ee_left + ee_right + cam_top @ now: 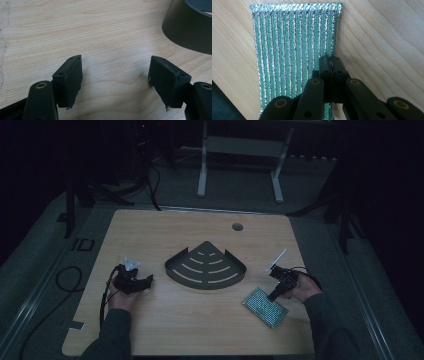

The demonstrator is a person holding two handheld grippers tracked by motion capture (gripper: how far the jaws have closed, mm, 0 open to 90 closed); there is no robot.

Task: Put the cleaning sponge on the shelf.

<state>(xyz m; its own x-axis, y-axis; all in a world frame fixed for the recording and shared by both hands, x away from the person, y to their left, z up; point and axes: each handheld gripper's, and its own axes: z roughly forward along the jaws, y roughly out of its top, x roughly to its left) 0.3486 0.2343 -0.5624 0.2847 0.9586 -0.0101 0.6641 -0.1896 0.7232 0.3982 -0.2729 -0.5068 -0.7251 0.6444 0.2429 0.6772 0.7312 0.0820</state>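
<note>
1. Sponge cloth (294, 52), green with silver glitter ribbing, lies flat on the wooden surface (200, 320), to the right of the dark corner shelf (206, 266) and nearer the person.
2. Right claw (331, 62) has its jaws shut together on the cloth's long edge, with what looks like a thin pinch of that edge between the pads; in the high view it (273, 296) sits at the cloth's (265, 306) far right side.
3. Left claw (115, 75) stands wide open with nothing between its jaws, resting to the left of the shelf (187, 27).
4. Doing this step well likely means keeping the pinch firm and lifting slowly, since so little edge is caught and the cloth could slip out.
5. Raising straight up before carrying it toward the shelf should keep the limp cloth from dragging.
</note>
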